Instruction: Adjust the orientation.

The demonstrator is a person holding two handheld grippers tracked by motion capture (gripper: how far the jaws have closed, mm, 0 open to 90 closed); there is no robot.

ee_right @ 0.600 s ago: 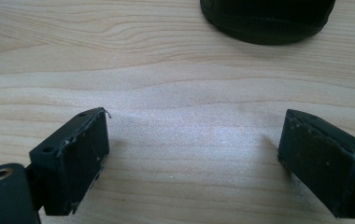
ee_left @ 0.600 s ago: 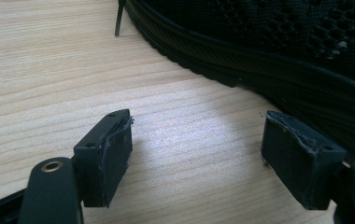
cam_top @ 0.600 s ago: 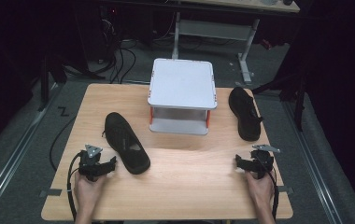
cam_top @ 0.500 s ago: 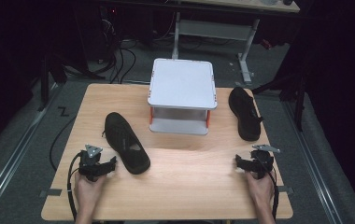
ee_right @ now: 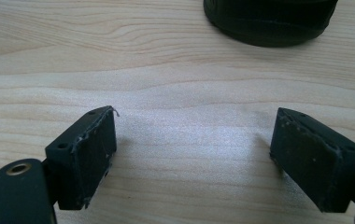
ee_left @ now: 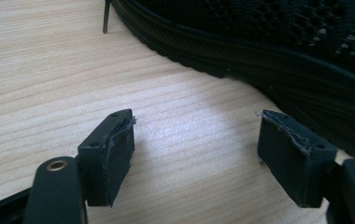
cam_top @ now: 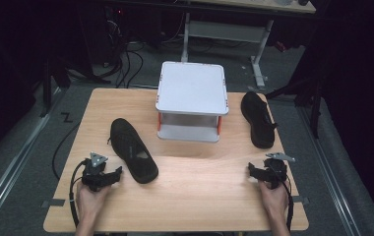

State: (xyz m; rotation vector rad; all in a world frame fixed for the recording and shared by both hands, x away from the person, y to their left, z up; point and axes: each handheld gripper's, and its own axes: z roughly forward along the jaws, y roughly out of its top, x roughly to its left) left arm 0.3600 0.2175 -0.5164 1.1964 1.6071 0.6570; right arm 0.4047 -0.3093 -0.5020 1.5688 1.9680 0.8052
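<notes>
While both shoes lie loose on the counter [cam_top: 195,196] and the white two-tier rack [cam_top: 191,101] stands empty, nothing looks begun. The left gripper [cam_top: 107,178], jaws wide and empty, rests just beside the left shoe [cam_top: 133,156]. The right gripper [cam_top: 257,173], equally wide, sits near the right shoe [cam_top: 257,119], short of it.

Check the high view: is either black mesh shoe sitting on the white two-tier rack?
No: both black shoes lie on the wooden table, flanking the white rack.
</notes>
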